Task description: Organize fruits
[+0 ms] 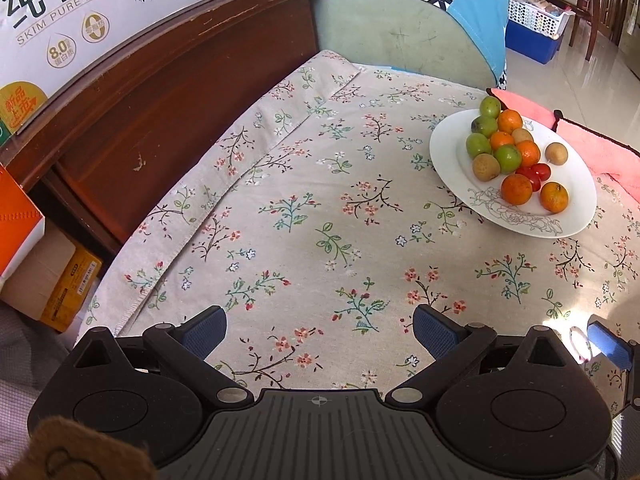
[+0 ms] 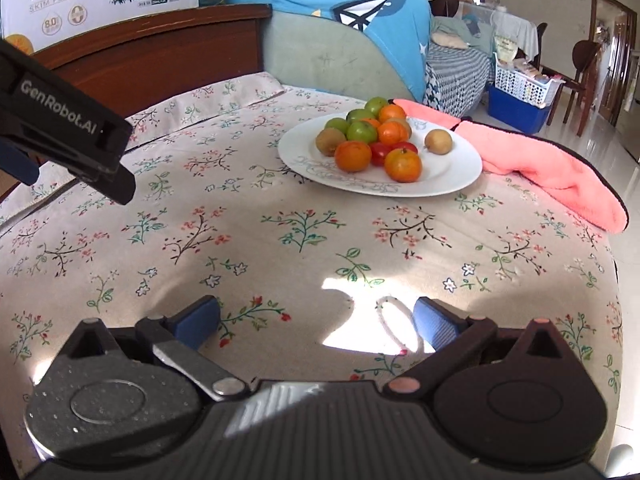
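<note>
A white plate (image 1: pixel 452 148) (image 2: pixel 456 176) on the floral tablecloth holds a pile of oranges (image 1: pixel 517 189) (image 2: pixel 353 156), green fruits (image 1: pixel 507 159) (image 2: pixel 361 131), brown kiwis (image 1: pixel 485 167) (image 2: pixel 438 141) and small red tomatoes (image 1: pixel 536 172) (image 2: pixel 380 152). In the left wrist view the plate lies far right. My left gripper (image 1: pixel 320 330) is open over bare cloth, well short of the plate. My right gripper (image 2: pixel 316 320) is open too, low over the cloth in front of the plate. The left gripper's black body (image 2: pixel 68 128) shows at the left edge of the right wrist view.
A pink towel (image 2: pixel 552 168) (image 1: pixel 592 148) lies right of the plate. A dark wooden headboard (image 1: pixel 160 88) with a milk carton box (image 1: pixel 80 20) borders the left. A green cushion with blue cloth (image 2: pixel 352 48) stands behind. A loop of white cord (image 2: pixel 390 320) lies by my right fingers.
</note>
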### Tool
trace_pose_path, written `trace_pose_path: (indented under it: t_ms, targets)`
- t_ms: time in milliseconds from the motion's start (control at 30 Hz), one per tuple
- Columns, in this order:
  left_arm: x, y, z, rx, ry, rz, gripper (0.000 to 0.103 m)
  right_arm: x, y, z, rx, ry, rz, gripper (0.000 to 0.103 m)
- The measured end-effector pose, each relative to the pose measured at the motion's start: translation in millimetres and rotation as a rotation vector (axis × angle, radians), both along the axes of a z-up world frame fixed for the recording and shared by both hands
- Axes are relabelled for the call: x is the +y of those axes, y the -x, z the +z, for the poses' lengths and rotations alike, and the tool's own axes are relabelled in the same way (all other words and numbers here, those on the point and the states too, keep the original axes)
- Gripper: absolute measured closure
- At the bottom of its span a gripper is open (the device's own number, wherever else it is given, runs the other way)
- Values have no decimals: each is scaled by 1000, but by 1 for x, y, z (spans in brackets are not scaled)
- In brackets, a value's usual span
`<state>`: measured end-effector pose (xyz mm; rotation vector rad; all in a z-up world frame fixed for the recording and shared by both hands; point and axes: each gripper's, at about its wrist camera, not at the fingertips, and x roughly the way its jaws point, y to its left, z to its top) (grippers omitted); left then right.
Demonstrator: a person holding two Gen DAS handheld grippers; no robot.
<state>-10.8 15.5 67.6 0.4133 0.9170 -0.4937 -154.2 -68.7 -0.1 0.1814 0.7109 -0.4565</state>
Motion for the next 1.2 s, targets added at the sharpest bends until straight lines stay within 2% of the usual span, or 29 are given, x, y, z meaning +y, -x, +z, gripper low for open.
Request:
trace_pose_path:
  t_ms: [200,433,1200]
  targets:
    - [1,-1,-1,4,0,1,3,-2,-6,-5,-45,30,6,1]
    - [-2,-1,-4,2,-17,1,3,-16,-17,-5,-48,17,52,0]
    - [-10,-7,-21,39,-57,12,3,-15,-15,-6,-53,20,53,1]
